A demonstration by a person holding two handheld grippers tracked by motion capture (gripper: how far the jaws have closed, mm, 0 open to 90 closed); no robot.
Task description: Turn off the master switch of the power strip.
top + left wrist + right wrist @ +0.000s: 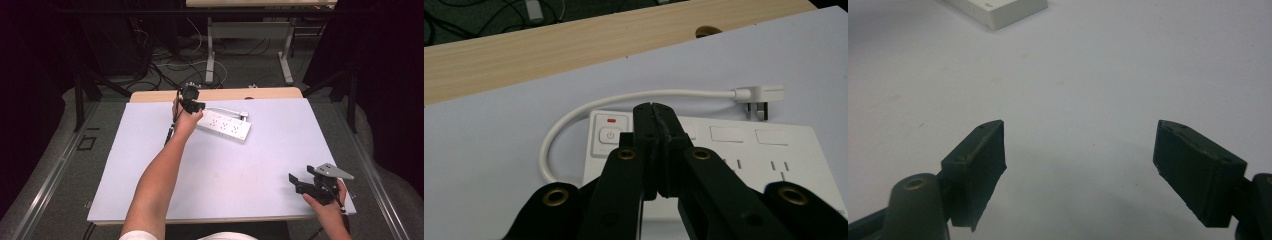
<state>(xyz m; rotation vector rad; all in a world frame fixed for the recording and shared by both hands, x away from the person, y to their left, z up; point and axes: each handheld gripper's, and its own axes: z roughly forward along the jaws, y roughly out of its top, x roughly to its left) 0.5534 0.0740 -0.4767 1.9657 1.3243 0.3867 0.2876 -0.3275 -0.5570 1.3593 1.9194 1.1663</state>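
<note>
From above, my left gripper (192, 102) hovers over the strip (224, 125) near the counter's far edge. Its own view: closed fingers (655, 117) by the switch (609, 135); I should press straight down. Right fingers (985, 150) gape, idle

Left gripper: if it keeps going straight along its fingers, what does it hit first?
Probably the white power strip, near its switch end: the shut left gripper points down over it. Depth is unclear.
</note>
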